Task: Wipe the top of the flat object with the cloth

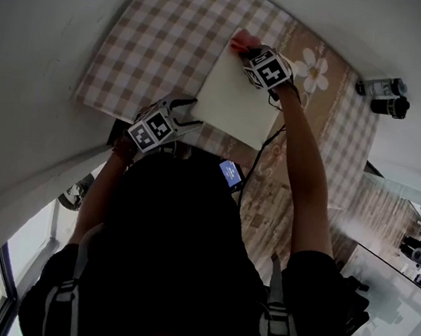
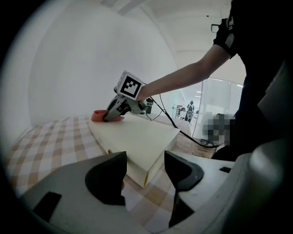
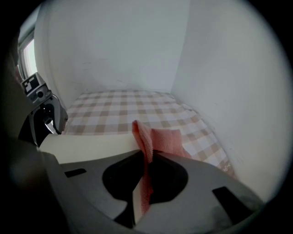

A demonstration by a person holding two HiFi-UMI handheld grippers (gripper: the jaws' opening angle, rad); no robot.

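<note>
Fingers (image 3: 120, 176) of the right gripper (image 3: 145, 157): clenched on a pink cloth (image 3: 165, 139); a fold of it stands up between the pads and a strip hangs down through them.
Fingers (image 2: 106, 177) of the left gripper (image 2: 144, 167): released and spread wide, with nothing between the pads; the near corner of the board (image 2: 137, 137) shows through the gap.
Right gripper's place: tilted steeply down at the far corner of the board, with the cloth bunched under its tip.
Left gripper's place: at the near left side of the board, tips just beside its edge; whether they touch it cannot be told.
Board: a cream, flat, thick slab lying on the tablecloth (image 1: 159, 36), its top bare apart from the far corner.
Cloth's place: at the board's far corner, held there, with part of it reaching past the edge over the tablecloth.
Tablecloth: beige and white checks, with a white flower (image 1: 314, 69) printed near one end; it fills a corner between white walls (image 3: 137, 50).
Cable (image 1: 264, 149): dark, running from the right gripper back beside the outstretched arm (image 1: 306, 177).
</note>
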